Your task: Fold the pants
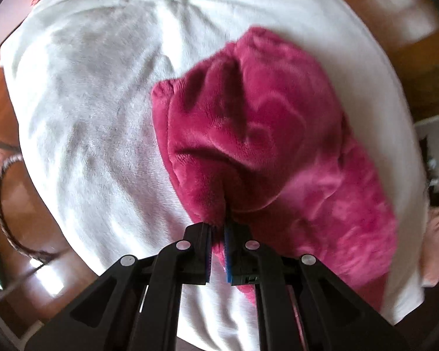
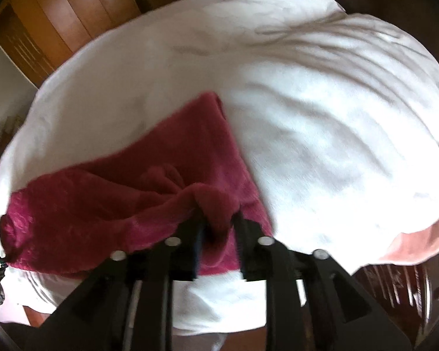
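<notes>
The left tongs point(image 1: 218, 234) pinch an edge of the fuzzy red pants point(image 1: 257, 134) on the white bed point(image 1: 82, 111). The right tongs point(image 2: 216, 228) gape around a bunched fold – it could slip out, and the fold would flop crooked.

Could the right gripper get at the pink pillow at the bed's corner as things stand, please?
Probably not yet: the right gripper has a fold of the red pants between its fingers. The pink pillow itself lies uncovered beside the white blanket.
</notes>
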### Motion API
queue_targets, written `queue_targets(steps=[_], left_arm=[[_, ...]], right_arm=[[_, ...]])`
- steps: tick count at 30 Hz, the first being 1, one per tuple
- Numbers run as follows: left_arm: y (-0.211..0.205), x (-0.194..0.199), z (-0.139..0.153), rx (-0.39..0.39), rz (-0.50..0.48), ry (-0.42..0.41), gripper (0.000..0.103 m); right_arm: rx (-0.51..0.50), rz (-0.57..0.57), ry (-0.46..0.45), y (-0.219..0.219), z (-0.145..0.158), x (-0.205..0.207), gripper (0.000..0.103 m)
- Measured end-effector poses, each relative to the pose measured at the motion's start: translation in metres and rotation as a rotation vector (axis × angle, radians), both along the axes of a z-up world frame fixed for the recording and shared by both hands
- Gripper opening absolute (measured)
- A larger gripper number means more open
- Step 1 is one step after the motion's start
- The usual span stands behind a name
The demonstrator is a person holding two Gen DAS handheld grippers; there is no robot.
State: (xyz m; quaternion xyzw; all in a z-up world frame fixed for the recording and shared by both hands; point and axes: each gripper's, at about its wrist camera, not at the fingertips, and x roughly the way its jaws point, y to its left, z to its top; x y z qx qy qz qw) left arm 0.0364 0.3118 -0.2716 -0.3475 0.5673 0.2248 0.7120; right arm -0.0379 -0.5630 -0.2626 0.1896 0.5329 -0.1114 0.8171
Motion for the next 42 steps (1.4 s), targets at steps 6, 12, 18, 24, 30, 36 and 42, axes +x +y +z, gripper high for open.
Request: queue_targets(steps=[6, 12, 18, 24, 30, 36, 42], left_arm=[[0.008, 0.004, -0.026, -0.003, -0.082, 0.052, 0.007], [0.0, 0.015, -0.036, 0.049, -0.207, 0.095, 0.009], [0.01, 0.007, -0.043, 0.009, -0.193, 0.073, 0.01], [0.016, -0.016, -0.019, 0.046, -0.134, 0.043, 0.037], [-0.008, -0.055, 0.014, 0.105, -0.051, 0.01, 0.049], [-0.085, -0.07, 0.034, 0.115, -0.062, -0.068, 0.055], [-0.189, -0.061, 0.032, 0.066, -0.161, -0.084, 0.056]], right_arm=[[-0.025, -0.039, 0.076, -0.008, -0.002, -0.026, 0.049], [-0.048, -0.026, 0.109, -0.001, 0.012, -0.043, 0.049], [-0.073, 0.096, 0.128, -0.001, 0.028, -0.056, 0.049], [-0.033, 0.118, 0.064, -0.025, 0.038, -0.037, 0.049], [0.08, 0.252, -0.012, -0.002, 0.028, 0.029, 0.049], [0.129, 0.339, 0.054, 0.007, -0.014, 0.07, 0.049], [0.15, 0.397, 0.107, 0.002, -0.03, 0.082, 0.016]])
